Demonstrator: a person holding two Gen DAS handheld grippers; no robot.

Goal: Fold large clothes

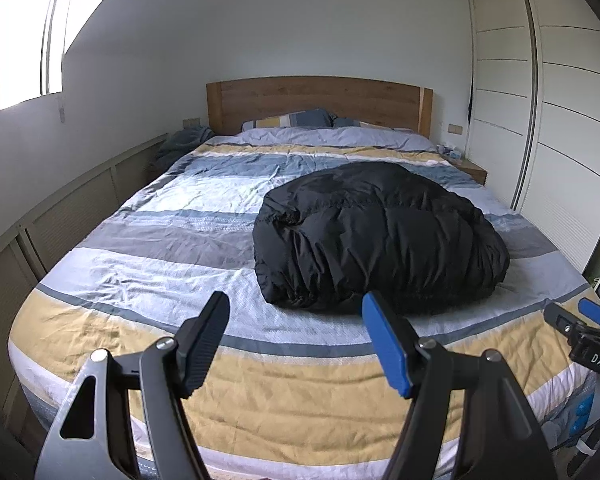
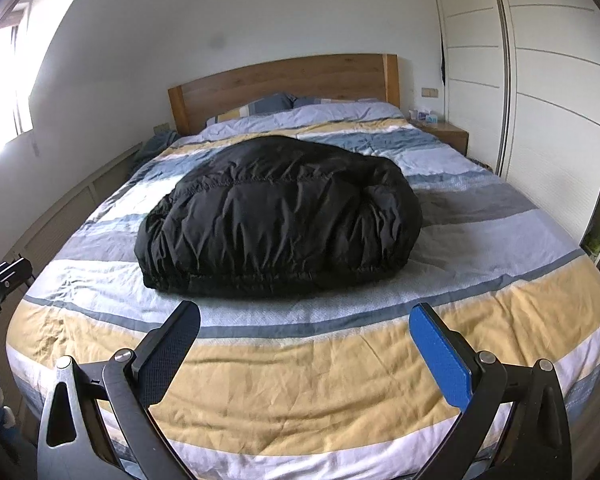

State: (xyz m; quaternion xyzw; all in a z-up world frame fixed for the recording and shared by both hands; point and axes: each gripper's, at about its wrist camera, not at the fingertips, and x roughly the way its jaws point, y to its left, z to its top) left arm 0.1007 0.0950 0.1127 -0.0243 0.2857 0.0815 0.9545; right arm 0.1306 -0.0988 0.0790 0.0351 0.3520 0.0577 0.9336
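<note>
A black puffy down jacket [image 1: 380, 236] lies folded into a thick bundle on the striped duvet [image 1: 148, 240] of a bed; it also shows in the right wrist view [image 2: 276, 216]. My left gripper [image 1: 296, 308] is open and empty, held over the foot of the bed, short of the jacket's near left edge. My right gripper [image 2: 306, 316] is open and empty, held over the foot of the bed in front of the jacket. The right gripper also shows at the right edge of the left wrist view [image 1: 572, 312].
The bed has a wooden headboard [image 1: 320, 100] and pillows [image 1: 292, 120]. A white sliding wardrobe [image 1: 560, 100] stands along the right side, with a small nightstand [image 2: 446, 134] by it. A low cabinet ledge [image 1: 60, 200] runs along the left wall under a bright window [image 1: 16, 40].
</note>
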